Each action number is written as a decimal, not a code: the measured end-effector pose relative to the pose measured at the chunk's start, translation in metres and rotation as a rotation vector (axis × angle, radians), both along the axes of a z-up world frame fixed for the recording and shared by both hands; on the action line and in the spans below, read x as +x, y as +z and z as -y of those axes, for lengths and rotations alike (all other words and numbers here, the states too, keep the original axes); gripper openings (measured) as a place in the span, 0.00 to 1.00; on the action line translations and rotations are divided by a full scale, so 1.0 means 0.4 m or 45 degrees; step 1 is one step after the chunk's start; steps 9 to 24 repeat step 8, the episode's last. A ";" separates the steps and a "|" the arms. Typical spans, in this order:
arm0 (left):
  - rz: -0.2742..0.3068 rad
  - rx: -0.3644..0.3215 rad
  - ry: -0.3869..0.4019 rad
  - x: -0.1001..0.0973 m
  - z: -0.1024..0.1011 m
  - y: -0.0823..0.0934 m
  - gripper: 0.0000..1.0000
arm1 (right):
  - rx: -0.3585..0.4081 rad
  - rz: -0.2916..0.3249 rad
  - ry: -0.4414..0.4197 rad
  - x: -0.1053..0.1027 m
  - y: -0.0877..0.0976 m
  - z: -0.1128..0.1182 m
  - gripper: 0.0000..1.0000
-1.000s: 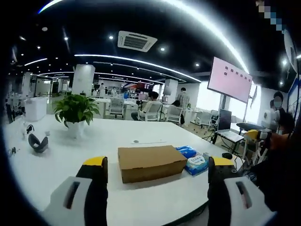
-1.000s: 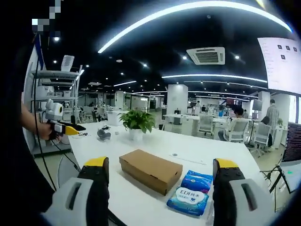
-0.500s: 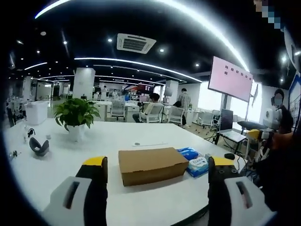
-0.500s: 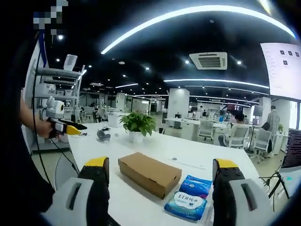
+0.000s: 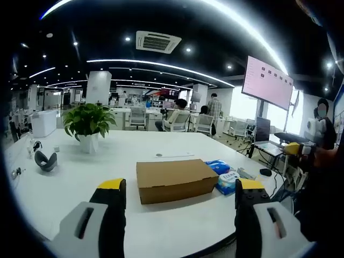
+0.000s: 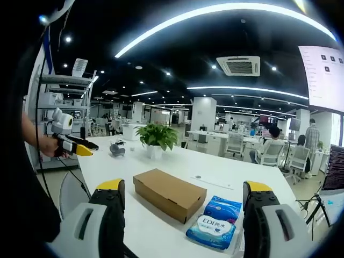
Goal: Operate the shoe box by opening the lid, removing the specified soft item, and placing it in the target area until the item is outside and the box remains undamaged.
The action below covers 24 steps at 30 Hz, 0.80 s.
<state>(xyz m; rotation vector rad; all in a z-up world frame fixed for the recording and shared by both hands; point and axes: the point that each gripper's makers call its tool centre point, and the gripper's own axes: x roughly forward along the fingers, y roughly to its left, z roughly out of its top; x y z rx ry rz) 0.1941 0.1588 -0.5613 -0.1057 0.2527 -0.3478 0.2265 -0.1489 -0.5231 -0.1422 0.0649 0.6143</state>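
Plain brown cardboard shoe box (image 5: pixel 176 179) on a white table (image 5: pixel 80 183); just beyond the right gripper (image 6: pixel 184 214), with its yellow-capped black jaws and grey bodies, two blue tissue packs (image 6: pixel 216 221) with white print; farther off, a green leafy plant (image 5: pixel 88 120) in a white pot
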 end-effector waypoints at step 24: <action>0.009 -0.012 0.053 -0.004 -0.023 0.011 0.83 | -0.006 0.023 0.053 0.005 0.000 -0.026 0.87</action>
